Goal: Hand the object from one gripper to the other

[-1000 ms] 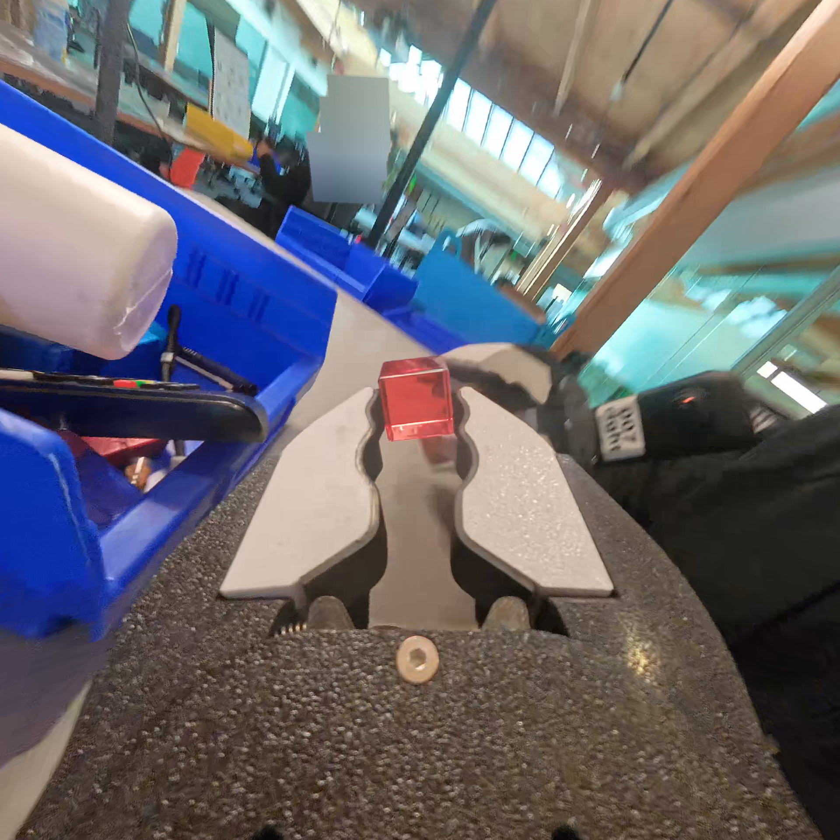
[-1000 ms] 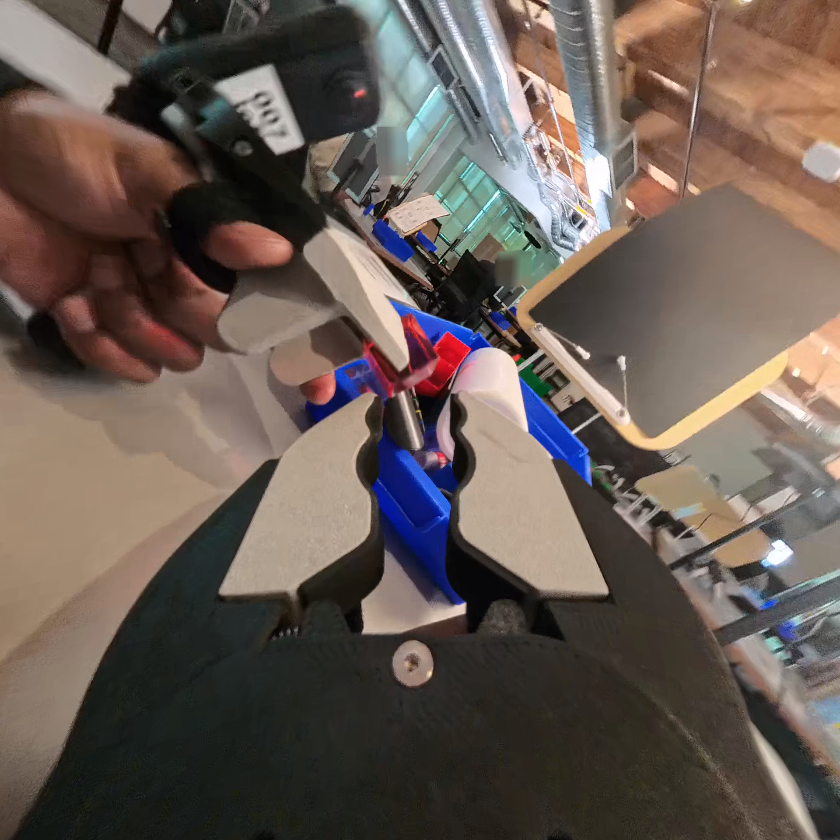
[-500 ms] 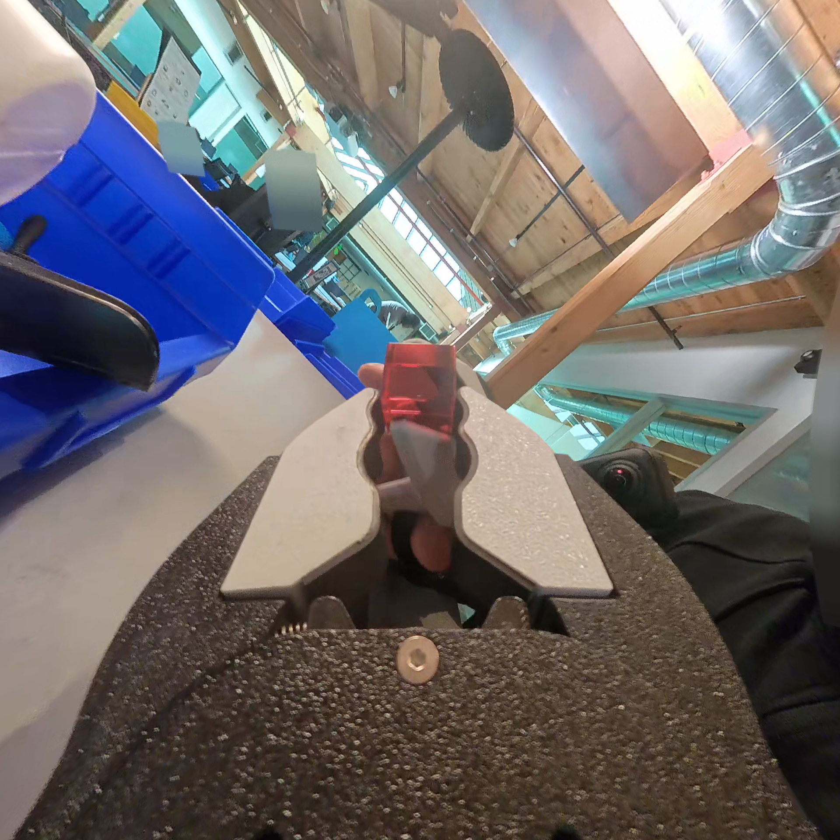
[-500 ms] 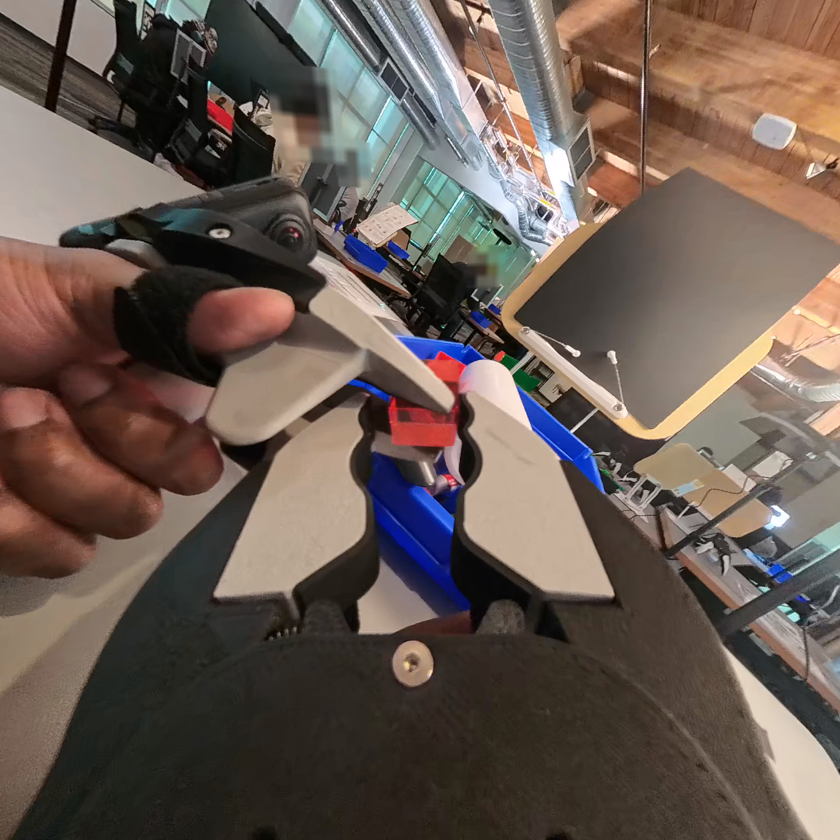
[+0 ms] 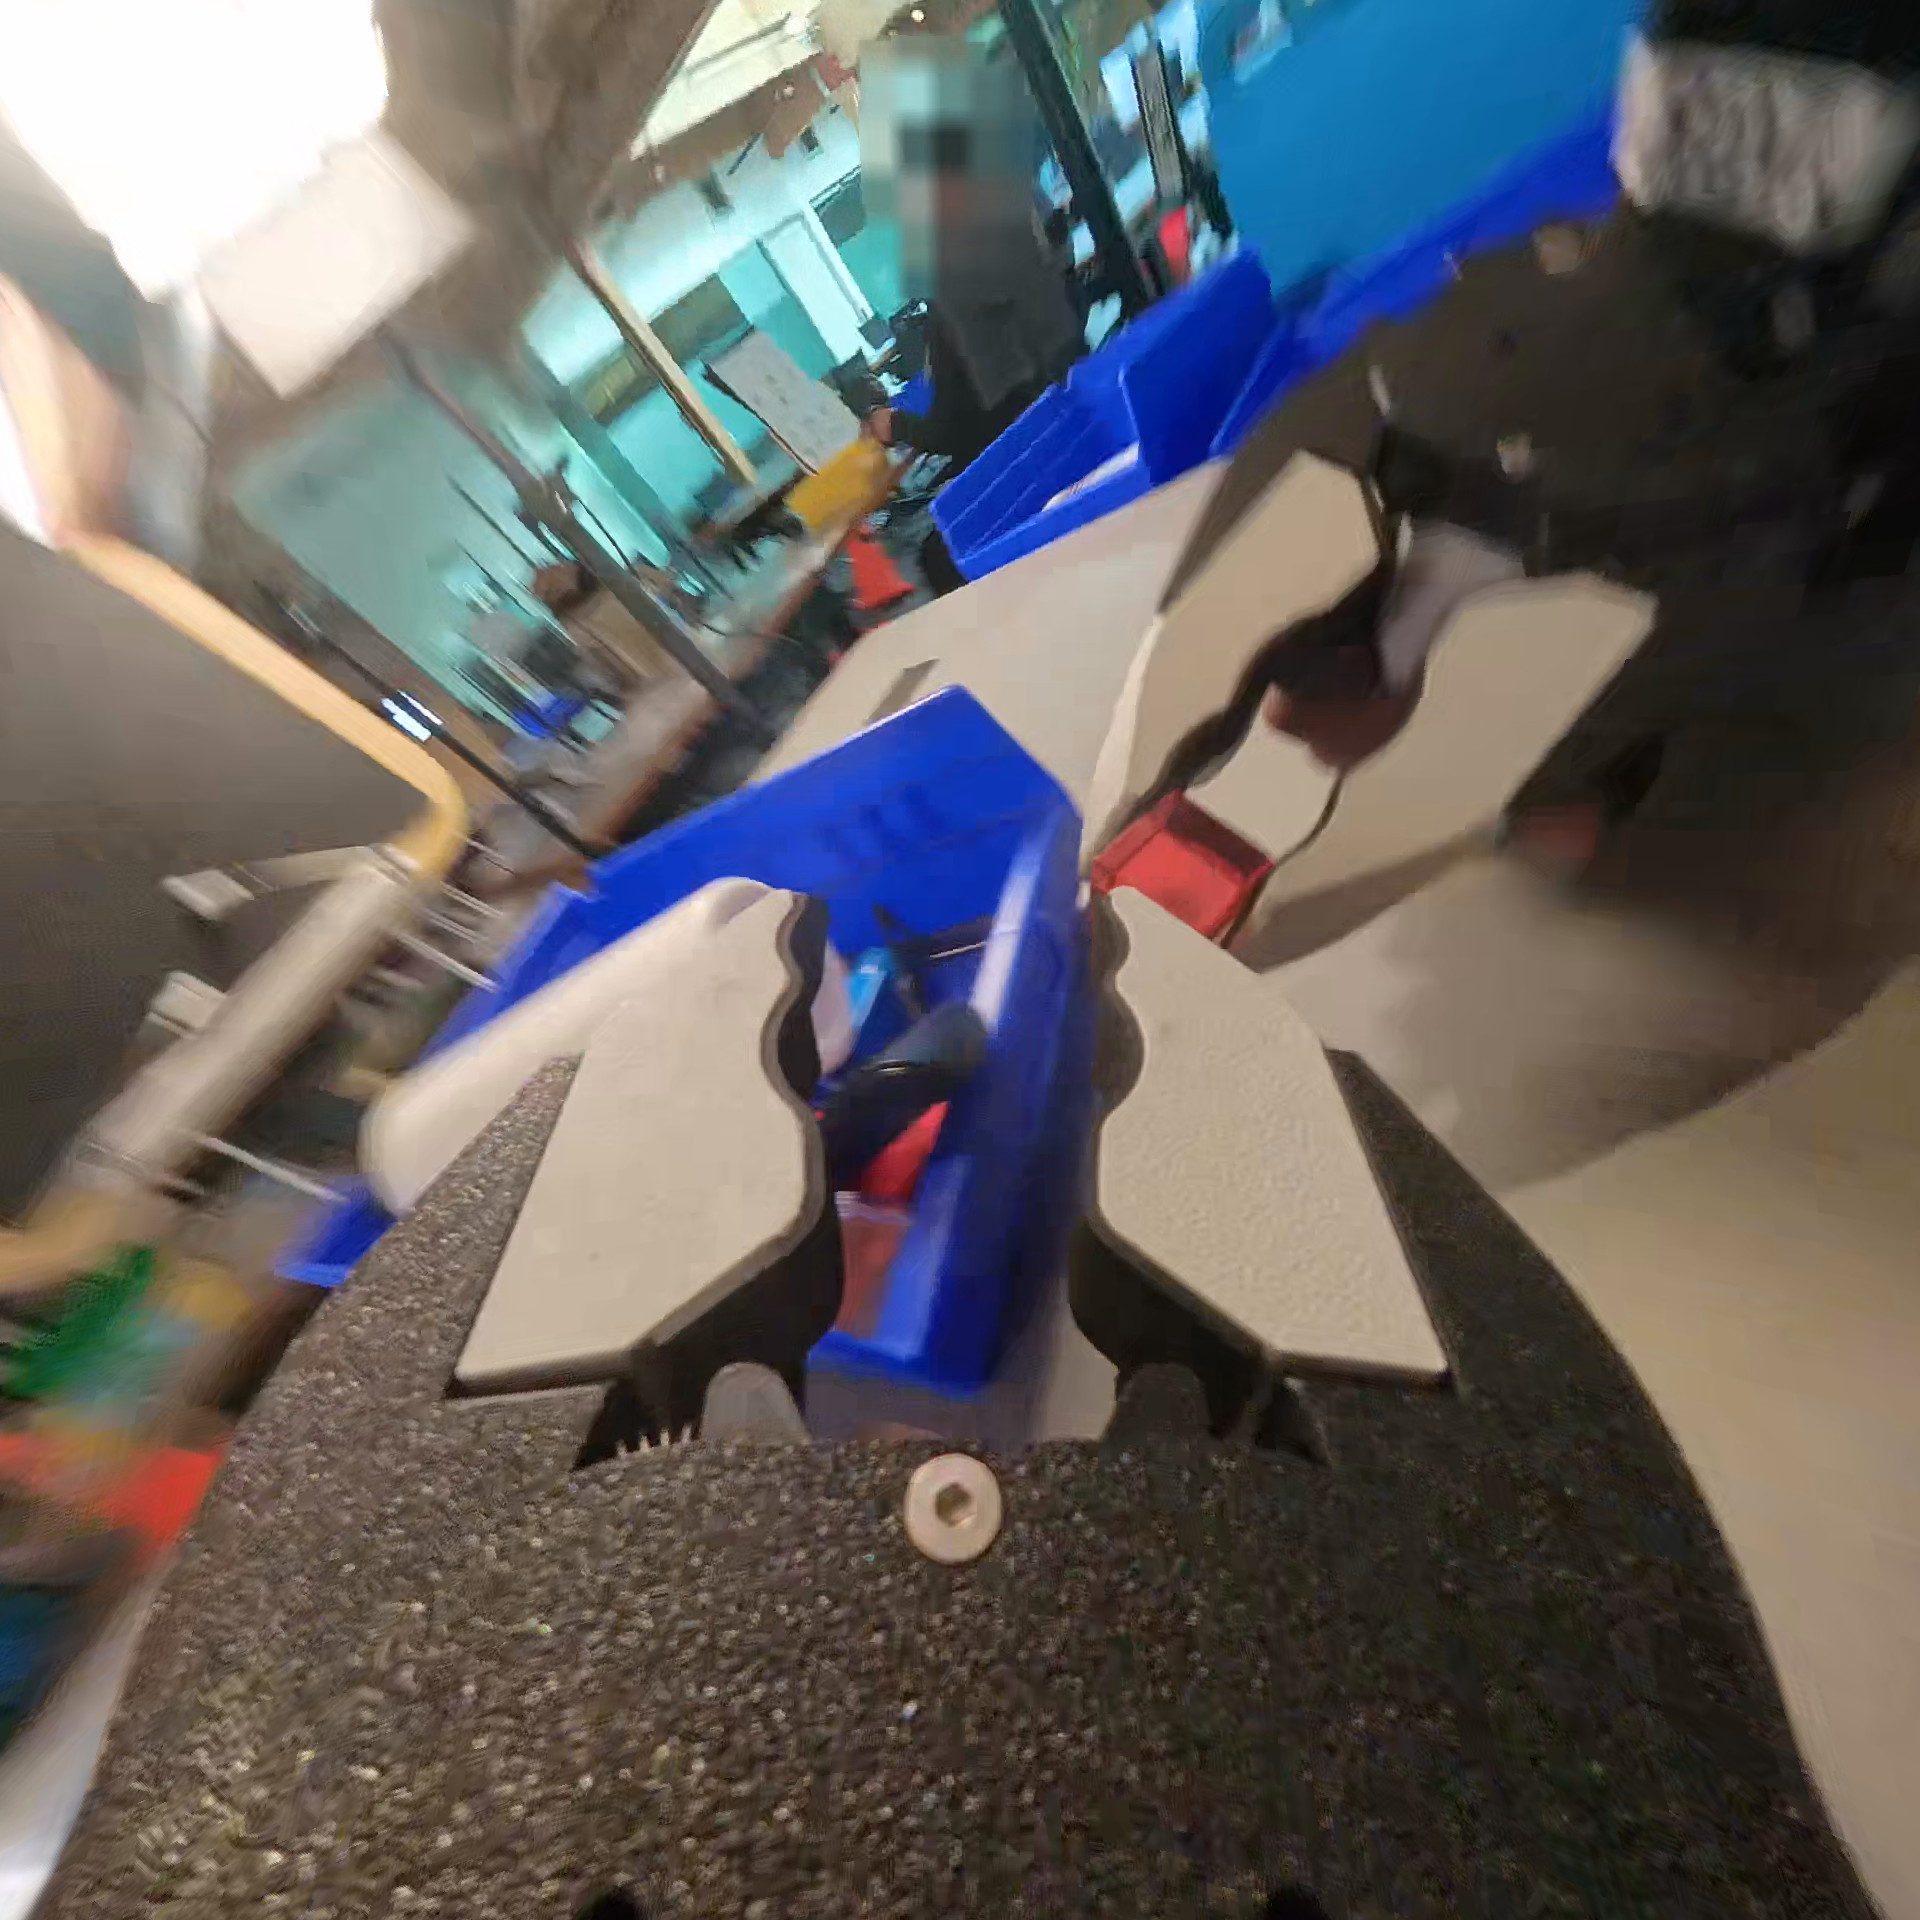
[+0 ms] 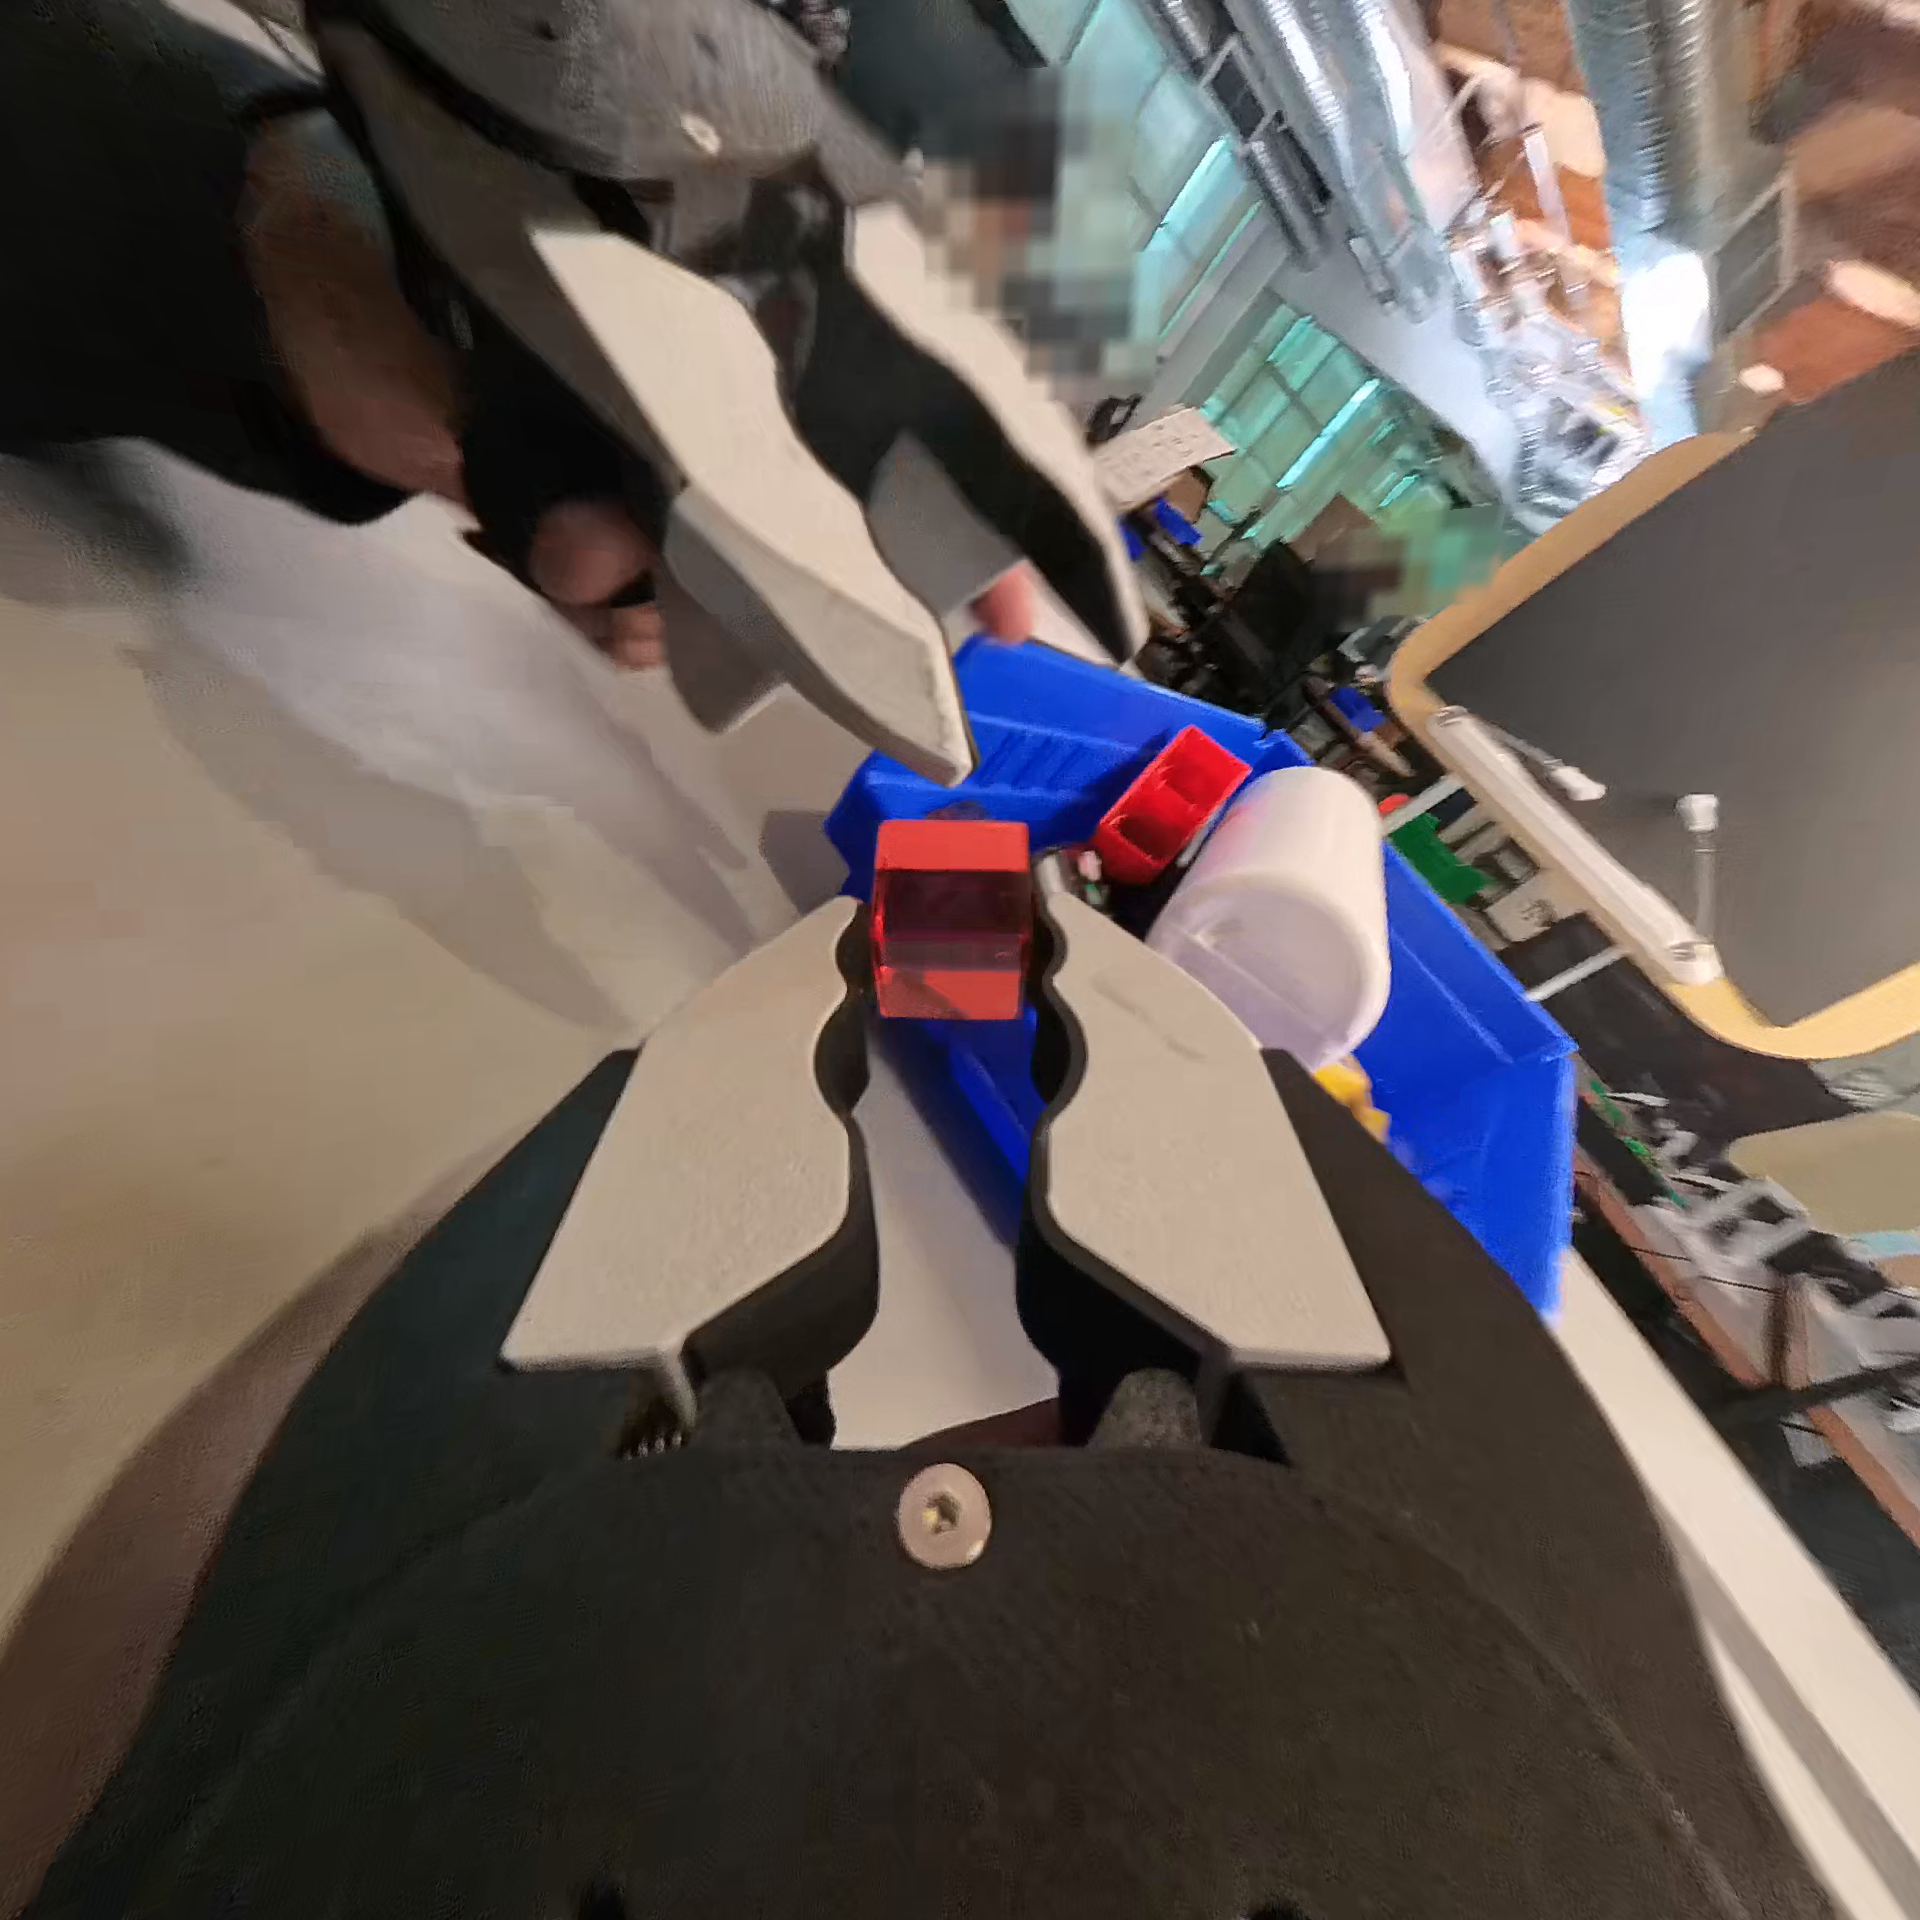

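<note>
A clear red cube sits clamped between the tips of my right gripper, which is shut on it. My left gripper hangs just above and behind the cube, jaws apart and empty, held by a hand. In the left wrist view my left gripper is open with nothing between its fingers. The red cube shows just right of its right fingertip, held by the right gripper coming in from the upper right. The view is blurred.
A blue bin stands on the pale table right behind the grippers, holding a white cylinder, a small red box and other bits. More blue bins stand farther back. A dark board with a wooden rim is at the right.
The cube passed from the left gripper to the right one. The left gripper opened and drew back off the cube; the right gripper closed on it.
</note>
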